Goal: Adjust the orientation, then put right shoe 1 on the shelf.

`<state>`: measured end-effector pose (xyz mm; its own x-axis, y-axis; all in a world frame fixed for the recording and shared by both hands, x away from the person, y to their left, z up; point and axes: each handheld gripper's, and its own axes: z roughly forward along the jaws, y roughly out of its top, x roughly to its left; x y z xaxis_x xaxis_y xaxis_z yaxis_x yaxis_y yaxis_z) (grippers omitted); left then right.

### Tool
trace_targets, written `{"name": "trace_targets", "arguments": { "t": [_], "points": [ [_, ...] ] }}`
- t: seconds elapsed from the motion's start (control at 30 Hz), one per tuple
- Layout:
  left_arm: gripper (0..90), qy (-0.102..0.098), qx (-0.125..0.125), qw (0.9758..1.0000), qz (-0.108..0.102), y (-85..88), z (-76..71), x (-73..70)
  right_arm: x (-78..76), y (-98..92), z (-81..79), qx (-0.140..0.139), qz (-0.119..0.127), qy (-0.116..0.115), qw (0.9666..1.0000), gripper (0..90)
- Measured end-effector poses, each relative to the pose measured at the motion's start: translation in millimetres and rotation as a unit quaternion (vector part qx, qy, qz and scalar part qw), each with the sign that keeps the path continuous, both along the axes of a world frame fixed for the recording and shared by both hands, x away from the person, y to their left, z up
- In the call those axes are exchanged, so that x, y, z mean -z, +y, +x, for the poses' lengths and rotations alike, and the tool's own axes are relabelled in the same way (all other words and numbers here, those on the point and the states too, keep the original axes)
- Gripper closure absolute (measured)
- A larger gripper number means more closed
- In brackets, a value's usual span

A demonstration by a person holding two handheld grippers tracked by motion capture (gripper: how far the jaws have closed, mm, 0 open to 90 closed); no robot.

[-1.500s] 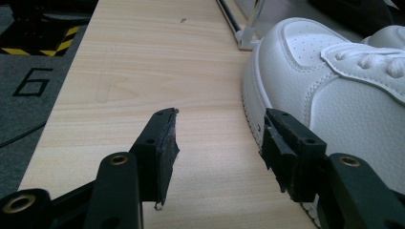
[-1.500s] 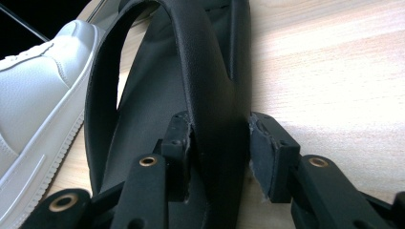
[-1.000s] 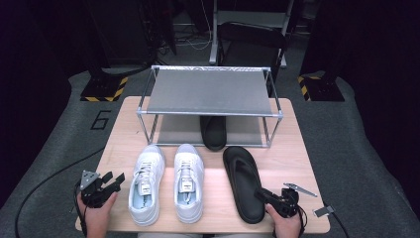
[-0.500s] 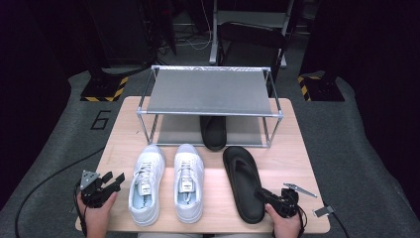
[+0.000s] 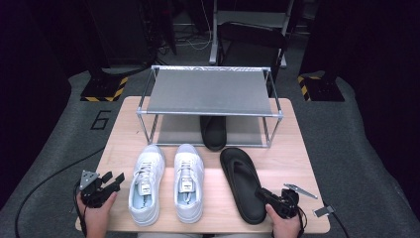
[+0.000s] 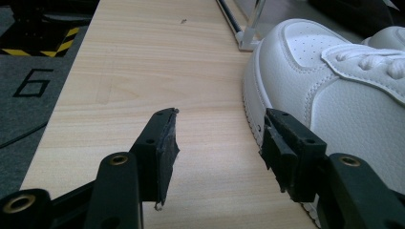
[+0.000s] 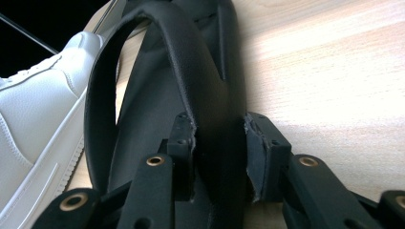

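Nothing's really moved over the last second: right gripper (image 5: 267,197) still pinches the black rubber flip-flop (image 5: 241,183) near the table's right edge, left gripper (image 5: 115,180) spread, so the lift hasn't started.

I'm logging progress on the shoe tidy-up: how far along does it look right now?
Done: one black flip-flop already lies on the lower shelf of the shoe rack. In hand: the right gripper is shut on the other flip-flop, which lies on the table. Left: both white sneakers sit in front of the rack, with the open left gripper beside the left one, gripping nothing.
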<state>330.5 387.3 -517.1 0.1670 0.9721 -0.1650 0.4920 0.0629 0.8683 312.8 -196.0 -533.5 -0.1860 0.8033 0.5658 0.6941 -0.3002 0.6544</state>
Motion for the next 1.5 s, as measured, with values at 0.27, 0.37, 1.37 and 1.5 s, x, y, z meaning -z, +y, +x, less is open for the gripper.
{"name": "trace_targets", "arguments": {
  "t": [0.27,0.37,1.37,1.5],
  "points": [
    [45.4,0.0,-0.002,1.0,0.001,-0.5,0.6,0.4,-2.3,-3.9,-2.8,0.011,0.011,-0.007,0.9999,65.8],
    [45.4,0.0,-0.003,1.0,0.0,-0.7,0.8,0.9,-3.7,-6.0,-3.7,0.013,0.01,-0.01,0.9998,65.8],
    [45.4,-0.001,-0.003,1.0,-0.001,-1.0,1.2,1.4,-21.9,-16.5,13.9,0.052,0.015,-0.017,0.9984,65.7],
    [45.4,0.0,0.001,1.0,0.003,-0.8,1.2,0.8,-26.4,-16.2,24.0,0.055,0.005,-0.022,0.9982,65.7]
  ]
}}
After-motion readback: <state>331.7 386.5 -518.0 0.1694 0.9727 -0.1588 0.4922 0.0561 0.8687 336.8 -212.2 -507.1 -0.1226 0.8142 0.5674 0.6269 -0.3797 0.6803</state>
